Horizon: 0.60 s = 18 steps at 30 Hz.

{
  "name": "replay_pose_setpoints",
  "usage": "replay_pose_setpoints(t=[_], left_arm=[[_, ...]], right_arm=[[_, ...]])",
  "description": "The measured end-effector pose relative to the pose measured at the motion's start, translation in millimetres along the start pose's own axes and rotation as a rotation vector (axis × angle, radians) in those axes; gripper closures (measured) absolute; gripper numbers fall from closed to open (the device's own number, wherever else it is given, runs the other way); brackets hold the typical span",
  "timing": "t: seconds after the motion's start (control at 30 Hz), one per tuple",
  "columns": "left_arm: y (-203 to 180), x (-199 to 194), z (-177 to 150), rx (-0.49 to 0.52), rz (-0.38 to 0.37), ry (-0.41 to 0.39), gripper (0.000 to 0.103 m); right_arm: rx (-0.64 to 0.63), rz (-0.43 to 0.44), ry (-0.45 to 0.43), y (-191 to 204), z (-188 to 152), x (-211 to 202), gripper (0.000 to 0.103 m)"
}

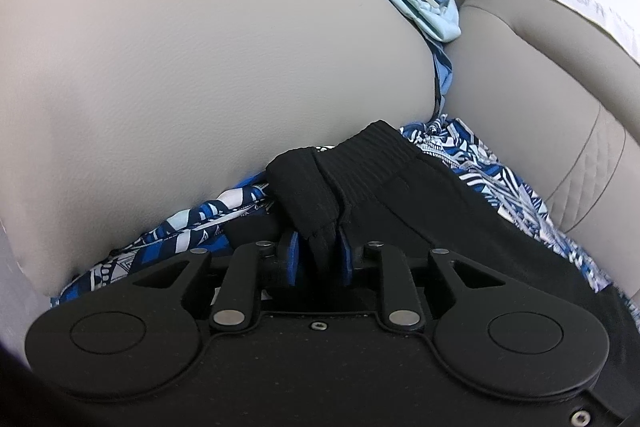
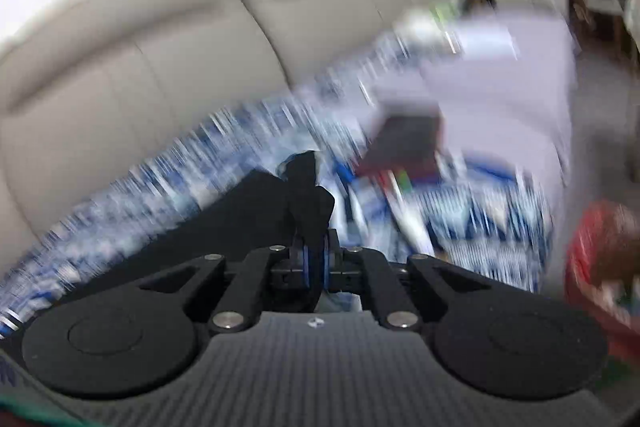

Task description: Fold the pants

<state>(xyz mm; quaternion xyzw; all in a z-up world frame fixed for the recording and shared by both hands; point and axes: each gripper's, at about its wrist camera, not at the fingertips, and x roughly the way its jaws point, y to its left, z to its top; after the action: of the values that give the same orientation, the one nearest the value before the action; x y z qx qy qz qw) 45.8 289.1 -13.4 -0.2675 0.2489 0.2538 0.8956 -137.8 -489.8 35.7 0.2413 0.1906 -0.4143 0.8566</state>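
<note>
The left tool (image 1: 318, 257) pinches a bunched fold of the black pants (image 1: 400, 179) at the ribbed waistband, just ahead of its pads. The right tool (image 2: 316, 259) is pressed together on another black edge, though that view is blurred. Beyond both, the pants lie on a blue patterned cloth (image 1: 492, 163) over a beige sofa (image 1: 180, 67). The fabric looks light, soft and limp, so it will sag between grips; the thicker waistband corners look the surest hold.
</note>
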Motion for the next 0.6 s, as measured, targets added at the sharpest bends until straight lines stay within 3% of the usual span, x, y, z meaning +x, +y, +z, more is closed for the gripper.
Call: replay_pose_setpoints(t=[0.03, 0.1, 0.13, 0.23, 0.3, 0.37, 0.47, 0.53, 0.6], left_arm=[[-0.7, -0.1, -0.1, 0.008, -0.001, 0.001, 0.081], [0.7, -0.1, 1.0, 0.011, -0.011, 0.007, 0.081], [2.1, -0.5, 1.9, 0.008, -0.017, 0.011, 0.081], [2.0, -7.3, 1.3, 0.017, -0.004, -0.007, 0.081], [-1.6, -20.6, -0.2, 0.038, 0.023, -0.064, 0.072], [-5.5, -38.1, -0.1, 0.07, 0.018, -0.162, 0.064], [-17.4, -59.1, 2.6, 0.137, -0.035, -0.281, 0.051], [-28.5, -64.5, 3.5, 0.17, -0.1, -0.3, 0.046], [-42.1, -62.0, 3.4, 0.2, -0.158, -0.268, 0.044]], right_arm=[[0.043, -0.035, 0.045, -5.2, -5.5, 7.6, 0.093], [0.054, -0.053, 0.025, -6.4, -10.2, 3.9, 0.086], [0.031, -0.111, 0.007, -2.3, -9.4, 0.6, 0.082], [-0.022, -0.304, -0.031, 6.6, -2.4, -6.3, 0.048], [-0.056, -0.355, -0.048, 19.1, 4.5, -19.2, 0.05], [-0.103, -0.267, -0.083, 35.3, 7.0, -35.4, 0.04], [-0.192, -0.041, -0.122, 82.3, 2.0, -64.1, 0.035], [-0.259, 0.166, -0.109, 122.4, -11.8, -82.2, 0.033], [-0.346, 0.354, -0.089, 165.6, -35.2, -96.4, 0.033]])
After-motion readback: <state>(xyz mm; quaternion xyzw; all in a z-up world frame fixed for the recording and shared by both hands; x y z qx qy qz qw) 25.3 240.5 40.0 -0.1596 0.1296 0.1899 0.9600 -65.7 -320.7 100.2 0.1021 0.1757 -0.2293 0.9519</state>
